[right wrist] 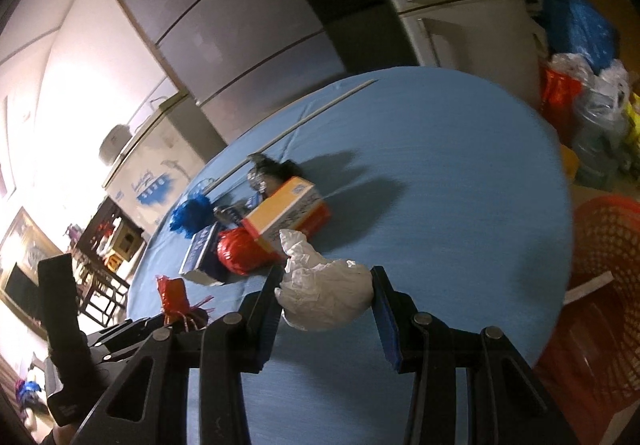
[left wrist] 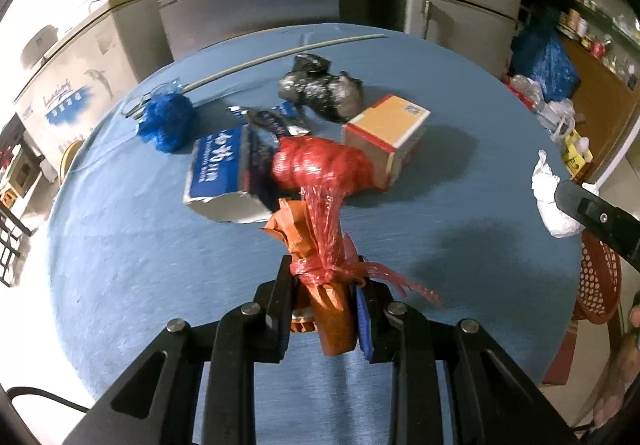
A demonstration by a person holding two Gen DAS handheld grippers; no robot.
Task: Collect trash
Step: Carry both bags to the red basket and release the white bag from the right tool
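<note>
**Trash gripped in both grippers above the blue table**

Trash is pinched in each gripper, and more lies on the table (left wrist: 120,245).

Left wrist view: the left gripper (left wrist: 326,301) has its fingers (left wrist: 280,305) pressed on an orange wrapper (left wrist: 320,285) and the knotted red net (left wrist: 332,245) wound round it. Past the fingertips lies a pile: a red bundle (left wrist: 320,165), a blue-and-white box (left wrist: 218,173) to its left, an orange box (left wrist: 386,135) to its right, a black-and-silver wad (left wrist: 320,89) farther off, and a blue wad (left wrist: 166,121) far left beside a thin white rod (left wrist: 280,55). At the right edge, one finger of the right gripper holds a white wad (left wrist: 548,197), with a red basket (left wrist: 600,277) beyond the table's rim.

Right wrist view: the right gripper (right wrist: 324,301) has its fingers (right wrist: 384,309) closed on the white wad (right wrist: 324,293). Ahead of the fingertips sits the orange box (right wrist: 288,213), the red bundle (right wrist: 240,249) touching it. Left of the fingers, the left gripper carries its red net (right wrist: 172,295). The basket (right wrist: 604,245) stands to the right, off the table (right wrist: 460,205).
</note>
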